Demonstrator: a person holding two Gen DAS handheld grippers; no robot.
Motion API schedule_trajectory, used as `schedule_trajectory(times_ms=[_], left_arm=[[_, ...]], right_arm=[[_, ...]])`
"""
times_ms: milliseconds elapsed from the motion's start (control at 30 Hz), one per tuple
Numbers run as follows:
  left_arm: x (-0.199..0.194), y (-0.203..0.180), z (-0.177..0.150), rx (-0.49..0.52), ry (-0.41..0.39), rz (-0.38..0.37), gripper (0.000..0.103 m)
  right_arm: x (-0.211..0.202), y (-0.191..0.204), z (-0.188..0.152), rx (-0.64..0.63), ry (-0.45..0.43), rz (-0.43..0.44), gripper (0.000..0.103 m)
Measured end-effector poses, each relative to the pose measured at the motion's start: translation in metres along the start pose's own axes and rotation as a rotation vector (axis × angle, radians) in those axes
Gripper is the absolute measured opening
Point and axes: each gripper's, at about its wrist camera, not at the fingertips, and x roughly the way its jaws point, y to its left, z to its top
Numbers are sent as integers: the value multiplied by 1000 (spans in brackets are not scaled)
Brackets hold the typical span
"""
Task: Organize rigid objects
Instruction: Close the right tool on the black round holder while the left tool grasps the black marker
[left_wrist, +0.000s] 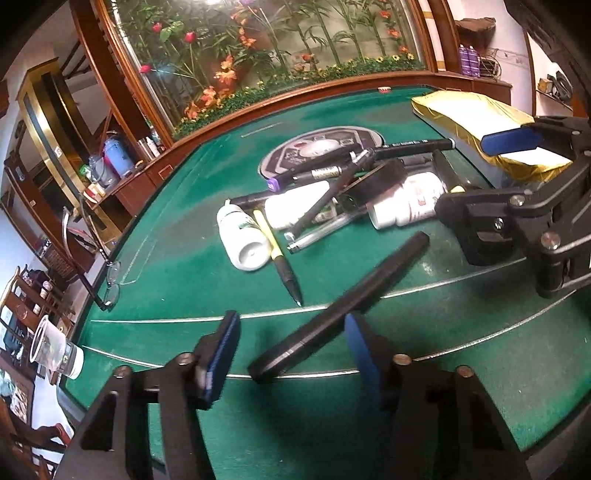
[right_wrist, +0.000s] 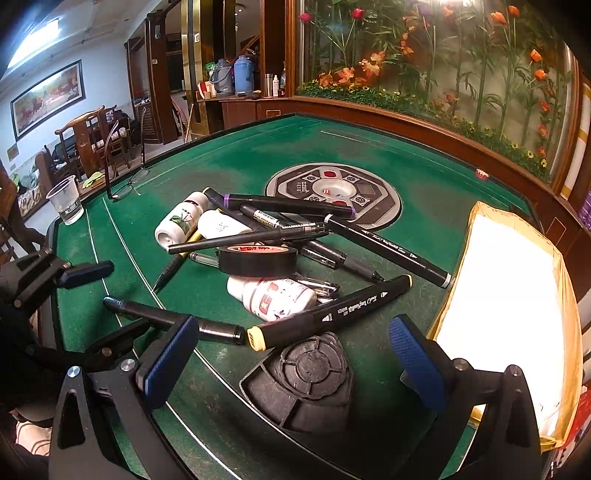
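A heap of black markers, pens, white bottles (right_wrist: 177, 223) and a roll of black tape (right_wrist: 258, 259) lies mid-table on the green felt (left_wrist: 177, 258). My left gripper (left_wrist: 291, 354) is open; a loose black marker (left_wrist: 340, 310) lies on the felt between its blue pads, slanting up-right. In the right wrist view that marker (right_wrist: 173, 319) lies at lower left. My right gripper (right_wrist: 291, 360) is open and empty, just in front of a black marker with a cream cap (right_wrist: 328, 314). The right gripper also shows in the left wrist view (left_wrist: 509, 173).
A gold-wrapped white packet (right_wrist: 506, 306) lies at the right. A black ribbed dome (right_wrist: 306, 384) sits near my right gripper. Eyeglasses (right_wrist: 129, 184) and a clear plastic cup (right_wrist: 68, 201) stand near the left table edge. A round control panel (right_wrist: 332, 192) sits in the table's centre.
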Motion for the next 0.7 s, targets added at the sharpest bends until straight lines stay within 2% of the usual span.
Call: schedule_trajectory(times_ms=[67, 133, 267, 400, 467, 600, 700], left_arm=[[2, -3, -1, 9, 17, -22, 39], [0, -6, -2, 25, 18, -39, 33], [-6, -11, -4, 53, 15, -91, 28], [-10, -13, -2, 62, 19, -143, 27], [-9, -13, 0, 59, 24, -141, 28], [-1, -18, 9, 61, 27, -109, 39], [4, -25, 16, 84, 19, -96, 33]], right_arm=[[-1, 0, 0, 3, 1, 3, 103], [0, 0, 0, 6, 3, 5, 103], [-1, 1, 0, 9, 7, 18, 103], [-1, 2, 0, 14, 14, 29, 103], [1, 2, -1, 19, 19, 37, 103], [-2, -3, 1, 42, 4, 31, 102], [-3, -10, 1, 76, 4, 21, 102]])
